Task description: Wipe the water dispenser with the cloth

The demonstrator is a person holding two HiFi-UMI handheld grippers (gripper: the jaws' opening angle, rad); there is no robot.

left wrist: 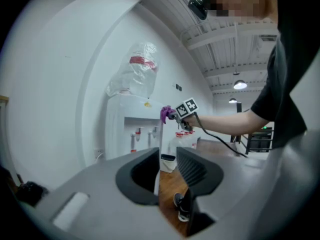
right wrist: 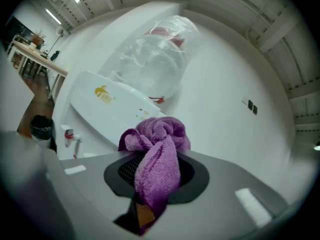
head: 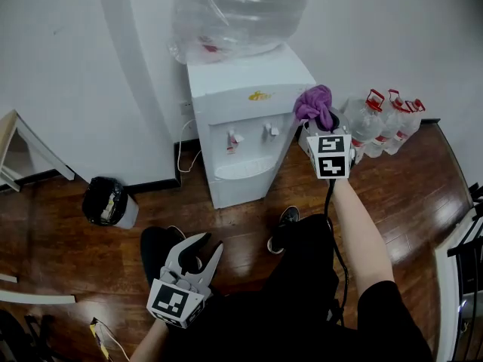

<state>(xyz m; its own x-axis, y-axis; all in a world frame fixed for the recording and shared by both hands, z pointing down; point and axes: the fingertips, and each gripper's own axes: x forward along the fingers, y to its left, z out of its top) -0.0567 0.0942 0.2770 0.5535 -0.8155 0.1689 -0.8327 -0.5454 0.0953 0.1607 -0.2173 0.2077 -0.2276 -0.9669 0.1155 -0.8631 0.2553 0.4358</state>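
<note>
Left gripper (head: 211,241) empty; right gripper (head: 320,124) holds one cloth (head: 313,102).

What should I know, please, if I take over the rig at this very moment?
Right tool: shut on the purple cloth, held up at the water dispenser's upper right corner; contact unclear.
Left tool: open, empty, low by the person's legs.
Done: cloth gripped and at the dispenser.
Left: wipe the dispenser; how much is already wiped cannot be told.
</note>
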